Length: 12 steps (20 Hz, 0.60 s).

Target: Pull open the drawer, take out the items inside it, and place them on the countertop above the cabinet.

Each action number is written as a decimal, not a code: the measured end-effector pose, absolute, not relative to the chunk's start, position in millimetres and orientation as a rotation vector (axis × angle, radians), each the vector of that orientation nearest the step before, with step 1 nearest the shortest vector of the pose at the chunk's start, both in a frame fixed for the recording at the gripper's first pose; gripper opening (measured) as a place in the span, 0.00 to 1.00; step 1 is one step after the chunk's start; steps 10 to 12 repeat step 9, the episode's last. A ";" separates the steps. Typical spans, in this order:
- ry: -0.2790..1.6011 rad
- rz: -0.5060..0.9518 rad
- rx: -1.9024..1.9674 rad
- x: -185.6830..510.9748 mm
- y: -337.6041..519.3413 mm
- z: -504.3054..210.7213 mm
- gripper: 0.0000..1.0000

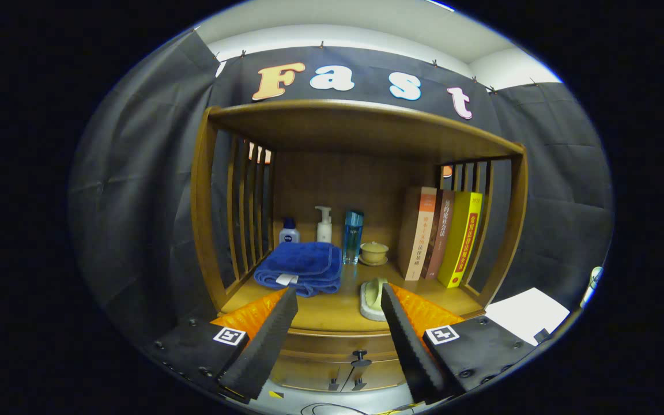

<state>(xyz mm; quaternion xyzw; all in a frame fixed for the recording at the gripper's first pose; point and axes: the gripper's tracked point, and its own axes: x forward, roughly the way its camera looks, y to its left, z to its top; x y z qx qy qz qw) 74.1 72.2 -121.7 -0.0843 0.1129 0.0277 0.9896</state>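
A wooden cabinet with a roofed countertop [332, 311] stands ahead. Its drawer [338, 346] sits below the countertop edge and looks pushed in, with a dark knob [359, 358] at its middle. My gripper [338, 340] is open, with nothing between its fingers. The knob lies between the fingertips, lower down and beyond them. On the countertop, just behind the right finger [404, 334], lies a pale green item on a white dish [373, 300]. What is inside the drawer is hidden.
On the countertop sit a folded blue towel [300, 268], three bottles [324, 225], a small lidded cup [374, 252] and three upright books [438, 236]. Slatted wooden sides close the shelf left and right. Two lower door handles [346, 383] show below the drawer.
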 end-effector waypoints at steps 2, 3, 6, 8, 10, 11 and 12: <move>0.206 0.041 -0.195 75.1 62.5 -100.6 0.98; 0.208 0.033 -0.204 75.9 59.2 -96.3 0.98; 0.205 0.024 -0.182 76.9 51.6 -86.2 0.98; 0.205 0.025 -0.159 76.1 48.2 -85.0 0.98; 0.204 0.027 -0.154 73.3 50.3 -81.1 0.98; 0.204 0.027 -0.154 73.3 50.3 -81.1 0.98; 0.204 0.027 -0.154 73.3 50.3 -81.1 0.98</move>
